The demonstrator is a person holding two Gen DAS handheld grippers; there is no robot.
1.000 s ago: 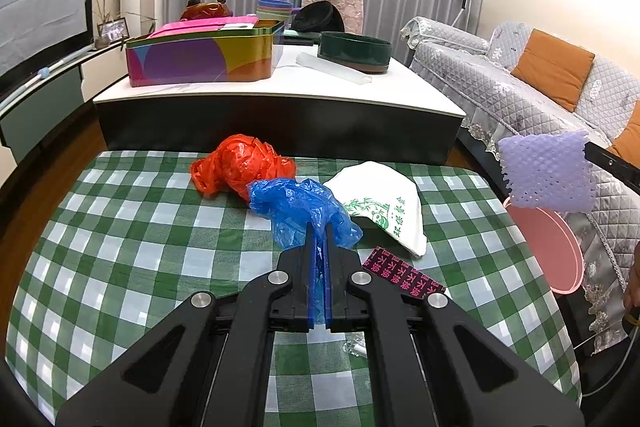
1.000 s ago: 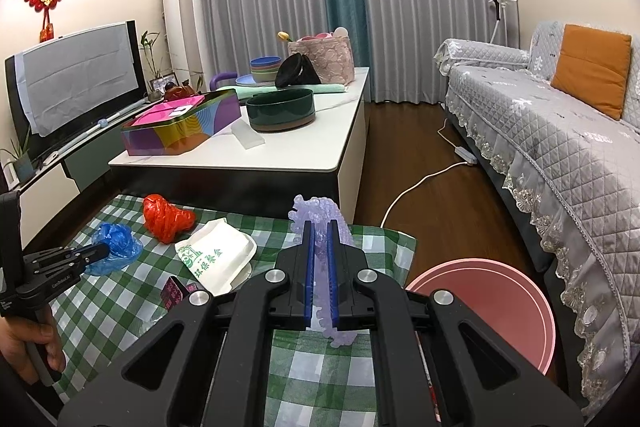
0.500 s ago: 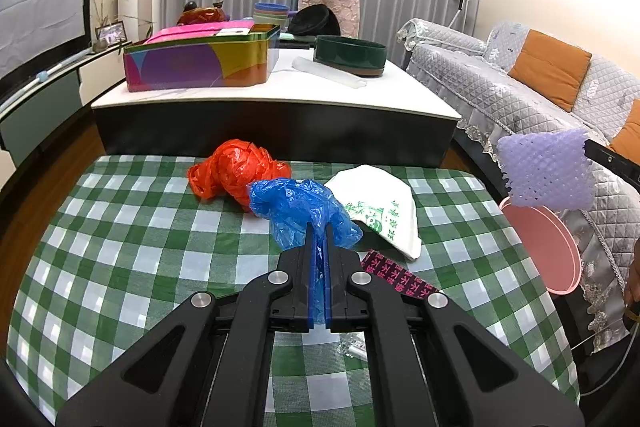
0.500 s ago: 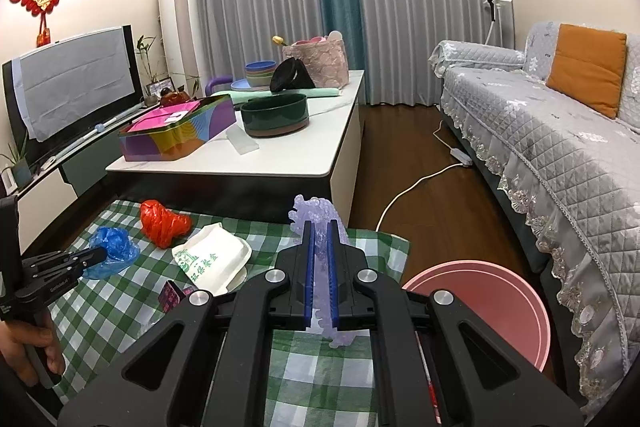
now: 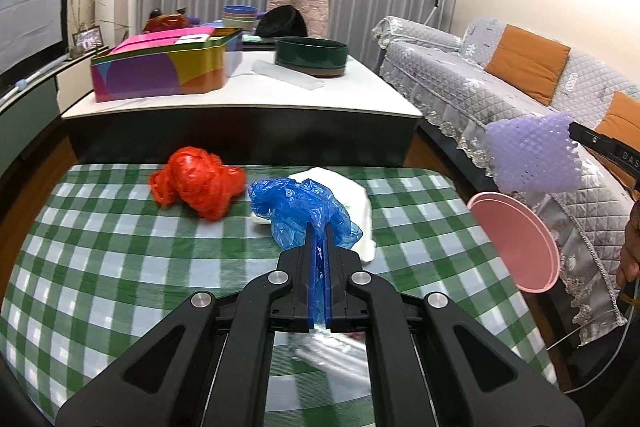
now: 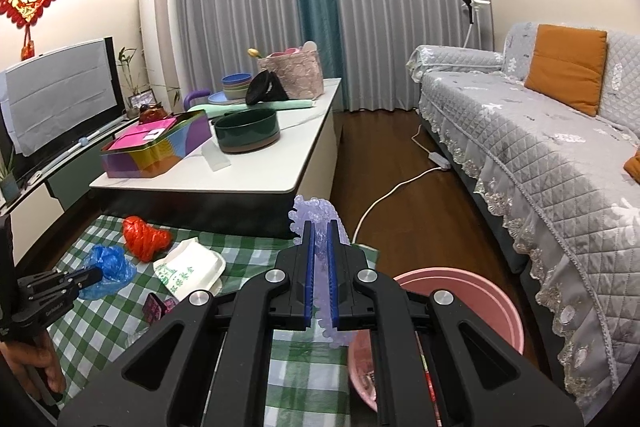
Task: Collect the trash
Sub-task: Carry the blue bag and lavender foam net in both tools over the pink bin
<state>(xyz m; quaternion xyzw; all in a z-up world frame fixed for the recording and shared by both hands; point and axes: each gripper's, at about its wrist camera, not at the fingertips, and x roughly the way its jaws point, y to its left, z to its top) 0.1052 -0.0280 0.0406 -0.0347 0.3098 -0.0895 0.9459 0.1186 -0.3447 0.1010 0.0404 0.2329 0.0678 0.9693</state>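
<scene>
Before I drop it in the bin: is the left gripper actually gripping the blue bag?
Touching. The left wrist view shows the left gripper shut on the blue bag, with plastic pinched between its pads.

The left claw (image 5: 319,231) hides part of the white box (image 5: 352,203); clear wrapper (image 5: 332,351) beneath it is blurred

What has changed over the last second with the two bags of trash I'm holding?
The left gripper has carried the blue bag rightward, now in front of the white box. The right gripper still clamps the purple foam net near the pink bin. The red bag stayed put.
</scene>
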